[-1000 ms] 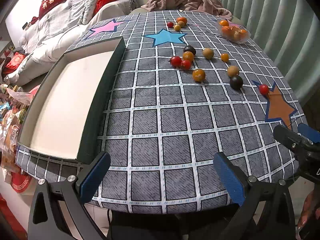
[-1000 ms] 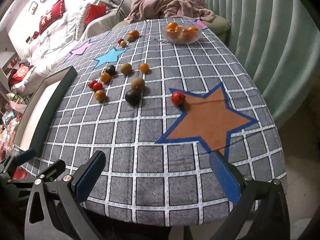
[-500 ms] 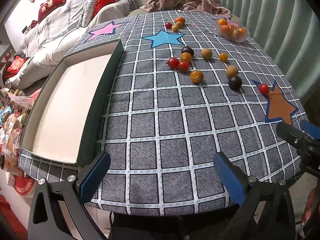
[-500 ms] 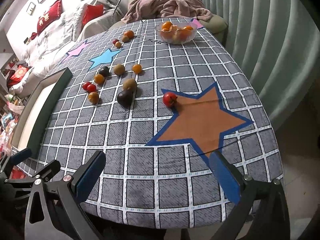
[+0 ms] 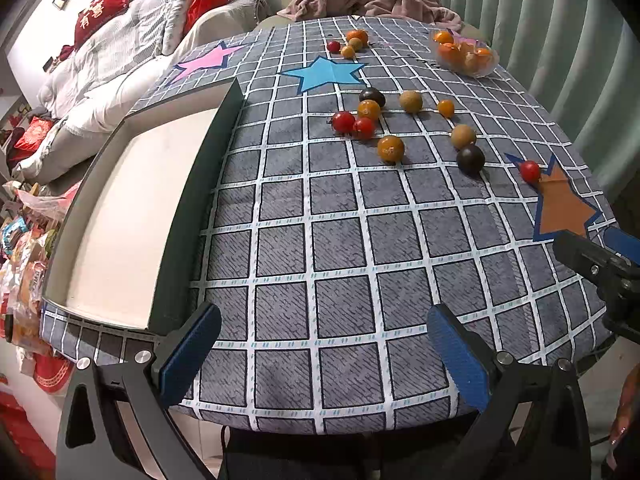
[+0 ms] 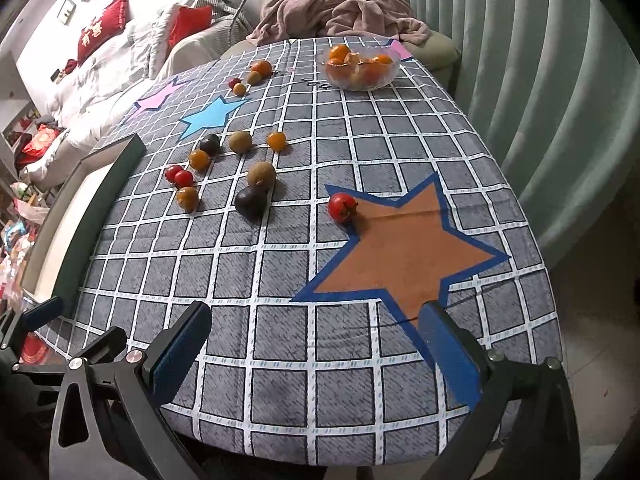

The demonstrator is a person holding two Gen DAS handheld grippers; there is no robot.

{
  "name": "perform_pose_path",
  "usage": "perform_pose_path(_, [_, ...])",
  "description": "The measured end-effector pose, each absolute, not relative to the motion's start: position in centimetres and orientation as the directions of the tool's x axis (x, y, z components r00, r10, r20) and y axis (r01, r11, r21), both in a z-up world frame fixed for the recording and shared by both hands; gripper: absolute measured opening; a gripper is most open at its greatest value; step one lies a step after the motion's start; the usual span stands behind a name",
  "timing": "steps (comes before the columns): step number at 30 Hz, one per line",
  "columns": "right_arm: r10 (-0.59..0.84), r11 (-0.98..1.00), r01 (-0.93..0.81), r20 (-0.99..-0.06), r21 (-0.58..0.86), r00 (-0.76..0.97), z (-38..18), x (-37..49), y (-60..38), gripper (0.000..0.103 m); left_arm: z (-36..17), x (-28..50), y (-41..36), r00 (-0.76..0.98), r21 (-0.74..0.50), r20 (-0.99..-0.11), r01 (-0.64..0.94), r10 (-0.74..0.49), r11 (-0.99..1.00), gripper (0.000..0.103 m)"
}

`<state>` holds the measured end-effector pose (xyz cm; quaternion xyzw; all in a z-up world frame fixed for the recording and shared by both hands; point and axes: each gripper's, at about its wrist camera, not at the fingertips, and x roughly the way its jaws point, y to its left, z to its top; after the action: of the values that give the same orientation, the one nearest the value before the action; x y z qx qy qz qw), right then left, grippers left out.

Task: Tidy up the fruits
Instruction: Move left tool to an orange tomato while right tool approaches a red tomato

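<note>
Grey checked cloth with white grid lines covers the table (image 5: 320, 240), which fills both wrist views and carries paper stars: a large orange star (image 6: 404, 248) edged in blue near the right side, a blue star (image 5: 322, 74) farther back, and a pink star (image 5: 206, 62) toward the far left corner. Along the left edge sits a dark-walled tray (image 5: 200, 184) with a pale floor and nothing visible inside it. At the far right a clear bowl (image 6: 360, 80) holds orange fruits. Loose fruits lie in a scatter across the middle of the cloth, well apart from the tray: a dark plum (image 6: 250, 202) touching a brown kiwi-like fruit (image 6: 261, 176), two red tomatoes (image 5: 354, 124) side by side, and several small orange ones around them. A single red tomato (image 6: 342, 208) rests at the left tip of the orange star. Four more small fruits (image 5: 348, 42) cluster at the far edge. Both tools hover over the near table edge. The left gripper (image 5: 324, 354) stands spread wide with nothing between its blue pads, and the right gripper (image 6: 316, 354) is likewise released and empty, its right pad over the lower point of the orange star.
</note>
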<state>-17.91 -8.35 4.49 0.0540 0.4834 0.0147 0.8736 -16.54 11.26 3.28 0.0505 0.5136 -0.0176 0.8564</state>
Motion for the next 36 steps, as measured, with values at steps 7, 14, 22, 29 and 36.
perform_pose_path(7, [0.076, 0.994, 0.026, -0.849, 0.105, 0.523, 4.1, -17.6, -8.5, 0.103, 3.0, -16.3, 11.2, 0.462, 0.072, -0.886, 0.083, 0.026, 0.994, 0.103])
perform_pose_path(14, [0.075, 0.995, 0.023, -0.852, 0.101, 0.518, 3.9, -17.4, -8.6, 0.103, 2.8, -15.8, 11.0, 0.454, 0.071, -0.891, 0.085, 0.024, 0.994, 0.103])
perform_pose_path(22, [0.062, 0.995, 0.030, -0.857, 0.090, 0.512, 3.5, -16.1, -9.5, 0.103, 3.1, -12.9, 10.8, 0.455, 0.062, -0.891, 0.091, 0.014, 0.994, 0.103])
perform_pose_path(29, [0.048, 0.997, 0.024, -0.864, 0.069, 0.500, 2.8, -14.0, -10.1, 0.103, 2.2, -9.5, 10.0, 0.428, 0.043, -0.904, 0.078, 0.005, 0.996, 0.103])
perform_pose_path(36, [0.047, 0.998, 0.005, -0.868, 0.057, 0.494, 1.9, -12.1, -10.8, 0.103, 1.1, -6.1, 8.5, 0.410, 0.008, -0.912, 0.060, -0.017, 0.998, 0.103])
